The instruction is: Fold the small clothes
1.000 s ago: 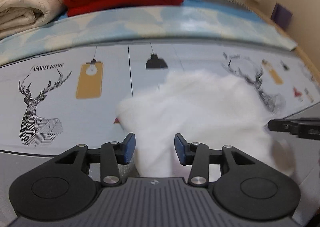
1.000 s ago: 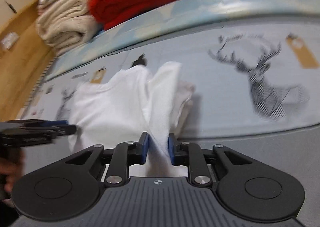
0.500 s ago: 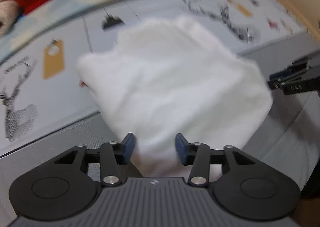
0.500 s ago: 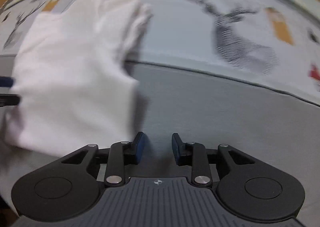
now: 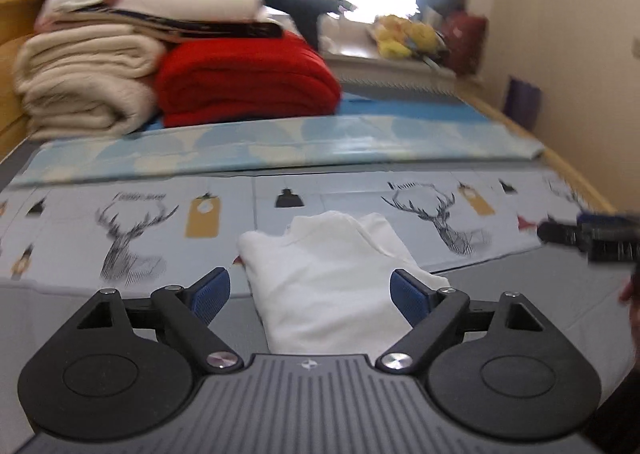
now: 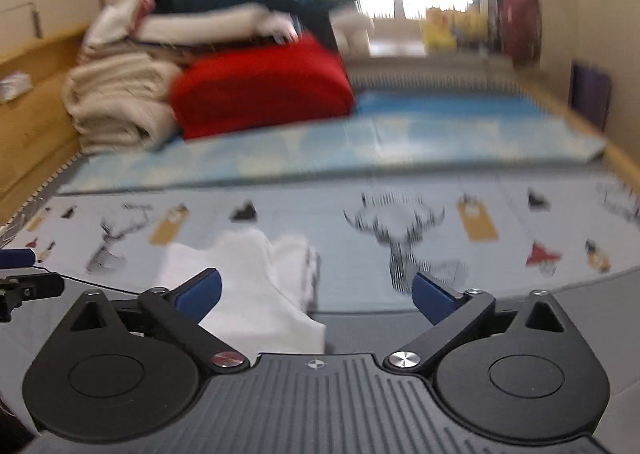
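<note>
A small white garment [image 5: 332, 274] lies folded on the printed bed sheet [image 5: 140, 221], straight ahead of my left gripper [image 5: 310, 292]. The left gripper is wide open and empty, raised above the garment's near edge. In the right wrist view the garment [image 6: 256, 286] lies to the lower left. My right gripper [image 6: 316, 292] is wide open and empty, off the garment's right side. The right gripper's tip also shows in the left wrist view [image 5: 580, 236] at the right edge. The left gripper's tip shows in the right wrist view [image 6: 24, 286] at the left edge.
A red blanket [image 5: 244, 81] and a stack of cream blankets [image 5: 84, 89] with more folded clothes on top sit at the far left of the bed. A light blue sheet [image 5: 280, 149] lies across the middle. A window sill with toys [image 5: 404, 37] is behind. A wall [image 5: 560, 33] runs along the right.
The right gripper let go of the white garment and opened wide. Both grippers pulled back and tilted up, so the room comes into view. The left jaws opened wider.
</note>
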`<move>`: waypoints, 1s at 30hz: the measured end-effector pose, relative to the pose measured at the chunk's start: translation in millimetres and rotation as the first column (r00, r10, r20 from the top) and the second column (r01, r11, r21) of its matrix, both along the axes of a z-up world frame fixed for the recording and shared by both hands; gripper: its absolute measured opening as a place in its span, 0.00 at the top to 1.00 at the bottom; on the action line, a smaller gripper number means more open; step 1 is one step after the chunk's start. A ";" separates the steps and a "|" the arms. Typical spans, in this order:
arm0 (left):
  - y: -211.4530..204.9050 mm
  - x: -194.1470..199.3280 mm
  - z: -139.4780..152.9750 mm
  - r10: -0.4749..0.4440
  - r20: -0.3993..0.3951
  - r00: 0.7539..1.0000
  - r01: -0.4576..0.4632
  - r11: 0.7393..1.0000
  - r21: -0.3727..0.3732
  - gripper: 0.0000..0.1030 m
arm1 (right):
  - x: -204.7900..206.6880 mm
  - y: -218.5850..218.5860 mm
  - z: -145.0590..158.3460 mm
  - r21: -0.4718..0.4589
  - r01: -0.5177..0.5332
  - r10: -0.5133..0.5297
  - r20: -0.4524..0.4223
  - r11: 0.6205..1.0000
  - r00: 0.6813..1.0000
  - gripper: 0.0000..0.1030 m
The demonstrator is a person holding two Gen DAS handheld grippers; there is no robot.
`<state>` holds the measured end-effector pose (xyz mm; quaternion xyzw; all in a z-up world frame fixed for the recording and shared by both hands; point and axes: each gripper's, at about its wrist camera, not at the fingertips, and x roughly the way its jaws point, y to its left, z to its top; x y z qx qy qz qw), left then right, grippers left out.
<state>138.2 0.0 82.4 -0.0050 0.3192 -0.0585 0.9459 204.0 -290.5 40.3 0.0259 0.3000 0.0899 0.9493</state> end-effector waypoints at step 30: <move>0.0 -5.6 -95.6 0.145 -0.190 0.971 -0.137 0.989 0.053 0.12 | -54.3 75.4 -62.0 -0.104 -0.025 0.015 -0.094 0.994 0.995 0.01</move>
